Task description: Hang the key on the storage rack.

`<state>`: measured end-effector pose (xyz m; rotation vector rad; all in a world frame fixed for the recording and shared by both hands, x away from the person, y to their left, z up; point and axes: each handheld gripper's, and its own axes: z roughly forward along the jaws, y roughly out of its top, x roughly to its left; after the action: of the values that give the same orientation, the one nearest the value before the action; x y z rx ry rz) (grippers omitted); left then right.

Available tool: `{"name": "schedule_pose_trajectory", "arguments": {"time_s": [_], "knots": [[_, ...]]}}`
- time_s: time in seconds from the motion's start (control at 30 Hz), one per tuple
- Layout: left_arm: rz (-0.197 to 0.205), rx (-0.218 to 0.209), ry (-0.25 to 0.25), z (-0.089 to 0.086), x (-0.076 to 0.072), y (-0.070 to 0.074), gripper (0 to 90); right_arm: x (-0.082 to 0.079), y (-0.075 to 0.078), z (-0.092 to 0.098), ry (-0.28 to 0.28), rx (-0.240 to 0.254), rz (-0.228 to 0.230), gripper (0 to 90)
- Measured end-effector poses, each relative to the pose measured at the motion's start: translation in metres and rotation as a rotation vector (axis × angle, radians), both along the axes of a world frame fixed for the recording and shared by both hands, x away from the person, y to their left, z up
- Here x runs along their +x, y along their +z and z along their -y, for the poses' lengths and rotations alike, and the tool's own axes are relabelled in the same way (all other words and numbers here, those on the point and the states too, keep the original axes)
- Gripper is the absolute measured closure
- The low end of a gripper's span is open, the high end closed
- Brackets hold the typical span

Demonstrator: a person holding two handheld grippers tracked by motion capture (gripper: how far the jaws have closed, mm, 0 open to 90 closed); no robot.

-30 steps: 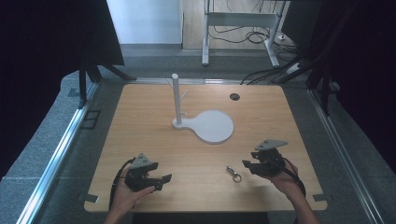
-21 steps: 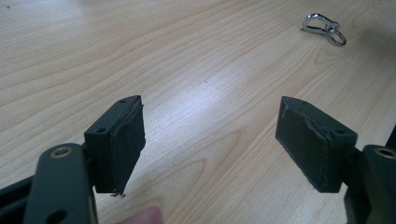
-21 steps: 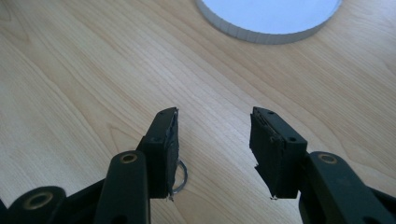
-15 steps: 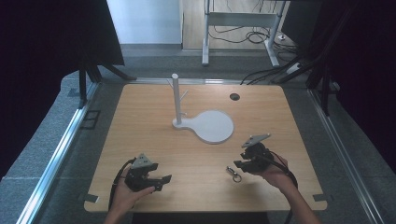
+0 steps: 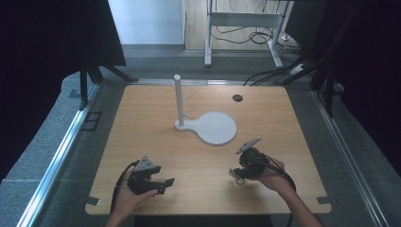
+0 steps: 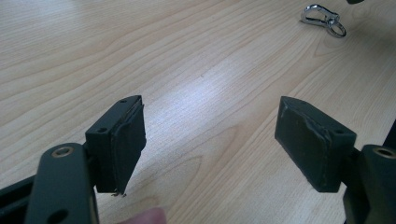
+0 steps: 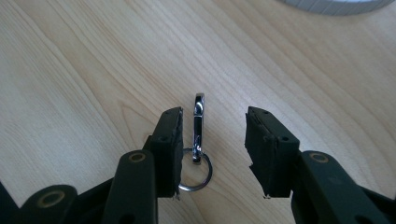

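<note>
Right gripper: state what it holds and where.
Nothing held yet. The right gripper has been closing, its jaws astride the metal key clip, pads not pressing.

Both forearms are bare, with no sleeves in sight. Each hand carries a black gripper, the left gripper (image 5: 150, 176) and the right gripper (image 5: 242, 166), with a grey three-cornered plate on top, a looping black cable, brass-ringed pivot holes, and blocky, screw-fixed jaws with worn pads.

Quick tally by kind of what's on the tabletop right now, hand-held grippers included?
Metal clip with key ring: 1
White stand, a post with pegs on a round base: 1
Hand-held grippers: 2, the left gripper and the right gripper
Total: 4
</note>
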<state>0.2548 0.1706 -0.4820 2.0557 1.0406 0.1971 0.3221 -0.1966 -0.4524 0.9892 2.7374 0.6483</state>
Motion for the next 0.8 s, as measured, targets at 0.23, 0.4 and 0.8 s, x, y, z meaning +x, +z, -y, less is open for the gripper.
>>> {"name": "schedule_pose_trajectory", "arguments": {"time_s": [0.23,0.4,0.8], "knots": [[-0.005,0.009,-0.008,0.002,0.0,-0.001,24.9,0.002,-0.012,-0.003,0.01,-0.023,-0.031,57.0],[-0.007,0.003,-0.021,0.005,-0.001,-0.001,24.9,0.001,-0.017,-0.005,0.012,-0.039,-0.042,57.8],[-0.012,0.018,-0.023,0.007,0.0,-0.004,24.9,0.007,-0.025,-0.009,0.005,-0.066,-0.066,61.3]]}}
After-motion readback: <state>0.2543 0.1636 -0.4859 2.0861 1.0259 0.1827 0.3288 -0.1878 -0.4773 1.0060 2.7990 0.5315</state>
